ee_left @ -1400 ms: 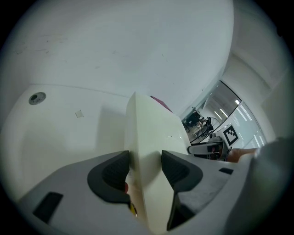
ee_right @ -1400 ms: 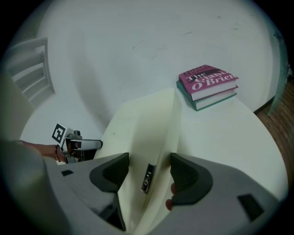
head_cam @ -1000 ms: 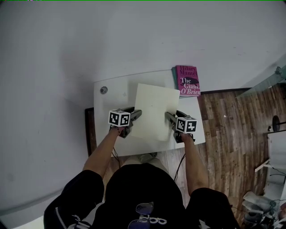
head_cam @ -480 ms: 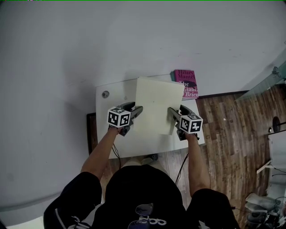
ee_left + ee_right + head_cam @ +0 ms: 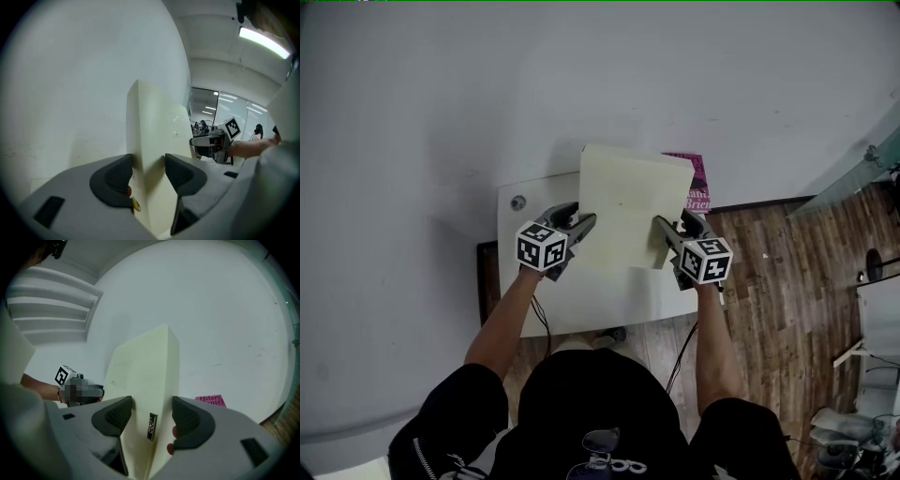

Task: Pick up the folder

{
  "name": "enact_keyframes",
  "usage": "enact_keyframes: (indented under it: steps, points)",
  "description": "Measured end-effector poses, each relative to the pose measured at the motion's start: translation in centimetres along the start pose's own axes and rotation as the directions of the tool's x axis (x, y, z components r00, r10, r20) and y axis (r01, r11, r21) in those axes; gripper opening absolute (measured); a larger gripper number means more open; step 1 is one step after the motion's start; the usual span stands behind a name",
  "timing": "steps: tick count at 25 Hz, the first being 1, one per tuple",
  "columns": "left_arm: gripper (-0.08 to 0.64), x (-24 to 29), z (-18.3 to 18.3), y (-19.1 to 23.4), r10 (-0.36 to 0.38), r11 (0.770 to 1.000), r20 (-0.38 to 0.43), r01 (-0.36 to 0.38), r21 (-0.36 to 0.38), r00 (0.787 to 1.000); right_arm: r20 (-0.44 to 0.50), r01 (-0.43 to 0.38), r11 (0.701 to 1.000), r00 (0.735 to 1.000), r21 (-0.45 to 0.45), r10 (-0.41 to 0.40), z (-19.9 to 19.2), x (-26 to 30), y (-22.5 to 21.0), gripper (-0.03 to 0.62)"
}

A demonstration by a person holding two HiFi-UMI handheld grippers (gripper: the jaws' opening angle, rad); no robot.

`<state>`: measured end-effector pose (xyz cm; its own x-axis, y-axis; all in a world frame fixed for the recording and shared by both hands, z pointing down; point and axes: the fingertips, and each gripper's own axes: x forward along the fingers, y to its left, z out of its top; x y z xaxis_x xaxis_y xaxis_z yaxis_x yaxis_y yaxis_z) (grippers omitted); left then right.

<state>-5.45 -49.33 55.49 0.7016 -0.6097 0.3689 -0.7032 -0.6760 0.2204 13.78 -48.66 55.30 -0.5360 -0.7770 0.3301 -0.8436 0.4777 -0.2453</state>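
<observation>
A cream folder [image 5: 628, 202] hangs in the air above the white table [image 5: 600, 300], gripped by both side edges. My left gripper [image 5: 586, 225] is shut on its left edge; in the left gripper view the folder [image 5: 157, 140] stands edge-on between the jaws of that gripper [image 5: 147, 171]. My right gripper [image 5: 661, 228] is shut on the right edge. The right gripper view shows the folder [image 5: 145, 366] pinched in that gripper [image 5: 150, 416], with a small dark label on its spine.
A pink book [image 5: 698, 183] lies at the table's far right corner, partly hidden behind the folder, and shows again as the book [image 5: 211, 401]. A small round fitting [image 5: 518, 202] sits near the table's far left. Wooden floor [image 5: 778, 281] lies to the right.
Both grippers have lifted the folder off the table and carried it toward the far wall; it now covers more of the pink book.
</observation>
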Motion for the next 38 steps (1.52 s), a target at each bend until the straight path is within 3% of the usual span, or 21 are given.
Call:
enact_keyframes:
  steps: [12, 38]
  points:
    - [0.221, -1.2, 3.0, 0.3, 0.002, 0.998, 0.094, -0.008, 0.062, 0.996, 0.101, 0.021, 0.991, 0.995, -0.133, -0.007, 5.2, -1.0, 1.8, 0.282]
    - [0.221, -0.4, 4.1, 1.3, -0.002, 0.995, 0.115, -0.009, 0.1, 0.993, 0.141, 0.044, 0.989, 0.99, -0.139, -0.024, 5.8, -0.5, 1.3, 0.272]
